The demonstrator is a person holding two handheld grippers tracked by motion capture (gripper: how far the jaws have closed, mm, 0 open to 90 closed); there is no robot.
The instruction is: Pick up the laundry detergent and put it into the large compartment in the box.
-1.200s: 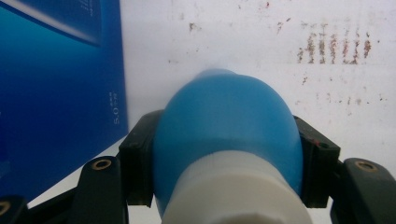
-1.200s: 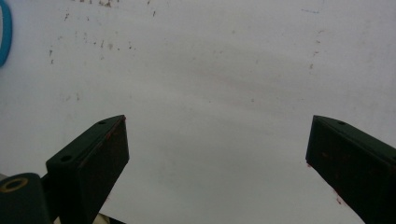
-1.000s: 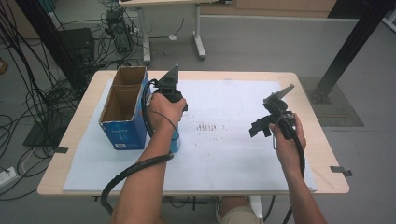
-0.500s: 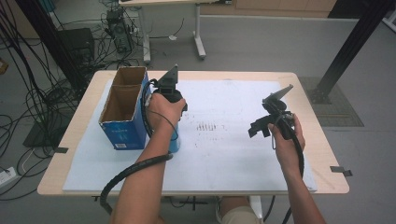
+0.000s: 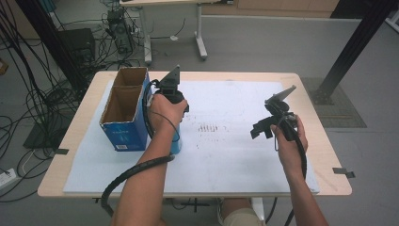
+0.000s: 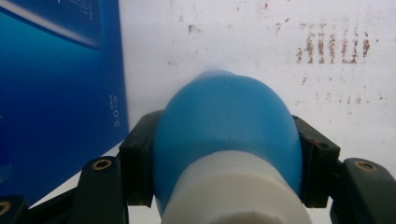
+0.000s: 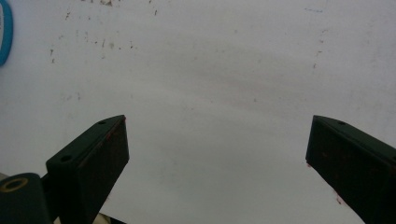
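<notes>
Left gripper [image 6: 224, 186]: jaws pinching a blue bottle [image 6: 226, 126] across its shoulder, just below the white cap [image 6: 233, 191].
Bottle: standing on the white sheet [image 5: 226, 155], right beside the open cardboard box [image 5: 123, 107]; from the high view most of it is hidden under the left hand [image 5: 165, 109].
Right gripper [image 5: 273, 120]: held above the surface well off to the right, jaws spread wide with nothing between them.
Step in hand: looks like lifting the bottle into the box, or setting it down beside it; I can't tell which.
Doing it well: keep the squeeze even, since the rounded shoulder could slip out of flat jaws. If it goes into the box, raise it straight until the base is above the box's wall, then move across over one compartment and lower it upright.
Watch for: the bottle knocking the box's blue side [image 6: 56, 93], which stands very close.
</notes>
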